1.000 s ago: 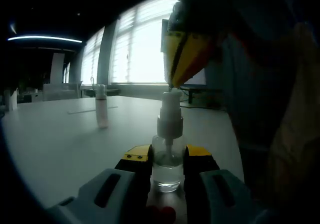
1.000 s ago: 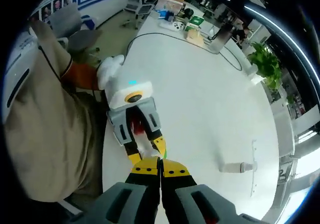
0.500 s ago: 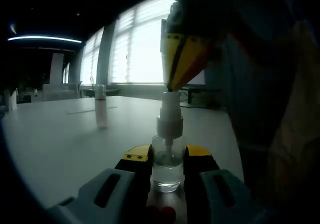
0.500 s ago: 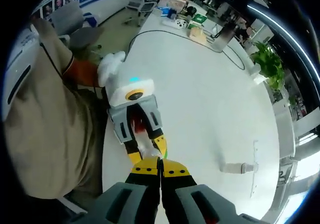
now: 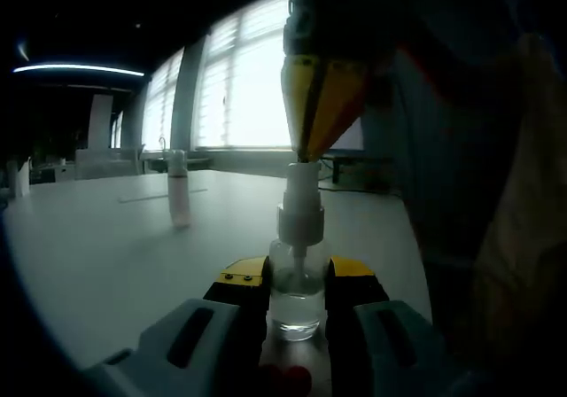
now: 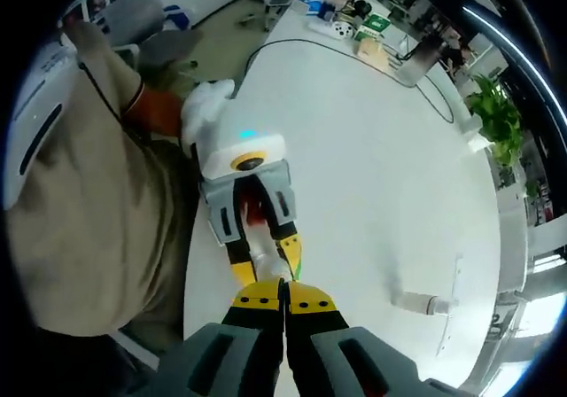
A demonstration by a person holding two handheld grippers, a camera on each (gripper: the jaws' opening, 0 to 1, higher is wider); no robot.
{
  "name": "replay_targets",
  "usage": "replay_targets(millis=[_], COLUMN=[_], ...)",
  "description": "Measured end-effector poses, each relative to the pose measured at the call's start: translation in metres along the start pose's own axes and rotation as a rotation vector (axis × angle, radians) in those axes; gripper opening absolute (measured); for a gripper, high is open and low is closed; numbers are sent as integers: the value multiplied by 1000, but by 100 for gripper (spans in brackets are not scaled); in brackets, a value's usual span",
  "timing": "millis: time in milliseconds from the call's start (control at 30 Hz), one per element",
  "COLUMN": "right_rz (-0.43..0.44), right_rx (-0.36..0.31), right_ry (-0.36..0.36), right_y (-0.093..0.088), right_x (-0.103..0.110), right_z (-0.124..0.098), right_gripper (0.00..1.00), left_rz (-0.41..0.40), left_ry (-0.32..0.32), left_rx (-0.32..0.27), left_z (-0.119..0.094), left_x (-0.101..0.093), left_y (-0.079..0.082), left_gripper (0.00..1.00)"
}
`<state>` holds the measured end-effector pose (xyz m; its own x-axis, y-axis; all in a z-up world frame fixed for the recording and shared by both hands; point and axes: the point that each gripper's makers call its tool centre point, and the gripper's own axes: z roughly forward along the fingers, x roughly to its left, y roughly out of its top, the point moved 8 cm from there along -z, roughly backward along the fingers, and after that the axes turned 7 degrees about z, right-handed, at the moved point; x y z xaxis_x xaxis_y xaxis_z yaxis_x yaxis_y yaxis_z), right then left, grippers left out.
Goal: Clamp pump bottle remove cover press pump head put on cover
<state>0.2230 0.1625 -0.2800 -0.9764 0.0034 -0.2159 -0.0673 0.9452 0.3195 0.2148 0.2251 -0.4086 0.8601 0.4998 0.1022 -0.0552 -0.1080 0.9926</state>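
pump bottle (image 5: 296, 298): small, clear, standing upright on the white tabletop (image 5: 115, 255) close to its near edge; the round body sits between the yellow pads of the left gripper (image 5: 296, 282), which is clamped on it at the lower body
pump head (image 5: 301, 184): white, on a narrow stem above a ribbed collar; the right gripper (image 5: 310, 153) comes down from above with its two jaws pressed together, tips on or just above the top of the head; contact cannot be told for sure
right gripper view: own jaws closed on nothing at the bottom of the picture (image 6: 284, 298); the left gripper (image 6: 266, 264) lies just ahead, holding the bottle
cover (image 5: 180, 198): a pale translucent tube standing upright well apart on the tabletop; in the right gripper view it shows near a thin strip (image 6: 423, 303)
handling: likely light and thin-walled plastic, smooth and slippery; a firm hold low on the body seems best, so the bottle does not tip under a downward press; the stem looks slender, so the push should go straight down on the flat top
step: pressing the pump head; cover not yet put back
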Motion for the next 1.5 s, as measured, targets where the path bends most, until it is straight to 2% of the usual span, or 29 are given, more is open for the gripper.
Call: replay_targets(millis=[367,633,833,1167,1500], right_rz=[-33,-19,-43,-81,-59], right_rx=[48,77,101,119,123], right_ry=[23,82,108,112,131], right_y=[3,5,6,9,9], right_x=[-1,-7,-8,-7,-9], right_z=[1,3,4,5,5], right_gripper=[0,0,0,0,0], left_rz=[1,6,5,6,7], left_ry=[-4,-2,-4,-2,-3], left_rx=[0,0,-1,0,-1], left_z=[0,1,1,0,0], left_x=[3,2,0,0,1], left_y=[-1,-1,0,0,-1], left_gripper=[15,15,15,15,15])
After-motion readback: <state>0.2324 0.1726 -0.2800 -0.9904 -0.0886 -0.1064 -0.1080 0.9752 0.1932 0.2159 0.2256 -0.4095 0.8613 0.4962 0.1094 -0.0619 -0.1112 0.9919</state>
